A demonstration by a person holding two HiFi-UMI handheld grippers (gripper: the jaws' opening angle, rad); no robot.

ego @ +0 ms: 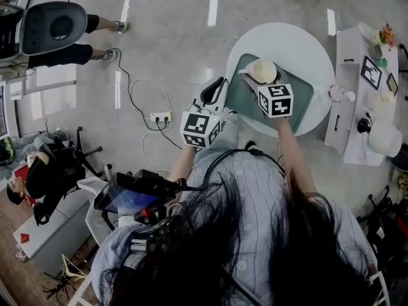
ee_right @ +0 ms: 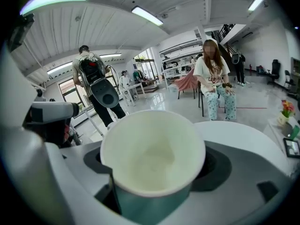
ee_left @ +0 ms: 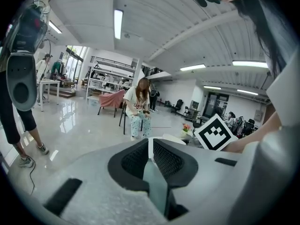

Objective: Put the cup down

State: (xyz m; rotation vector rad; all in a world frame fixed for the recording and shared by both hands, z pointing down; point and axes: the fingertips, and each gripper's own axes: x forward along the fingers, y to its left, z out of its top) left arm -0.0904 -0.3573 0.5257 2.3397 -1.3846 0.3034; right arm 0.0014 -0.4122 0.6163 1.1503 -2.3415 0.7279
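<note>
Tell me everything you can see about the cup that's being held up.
The cup looks like a paper one: pale cream inside, teal-green outside, with a thin round rim. It appears empty and dry, with no lid. The right gripper clamps it from both sides, just under the rim, and nothing else touches it. From the head view it sits over the green mat on the round white table, its mouth open towards the camera.

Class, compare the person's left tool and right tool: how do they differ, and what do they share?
The right tool grips a cup; the left tool is shut on nothing. The right tool is over the round table; the left tool is beside it. Both carry a marker cube.
</note>
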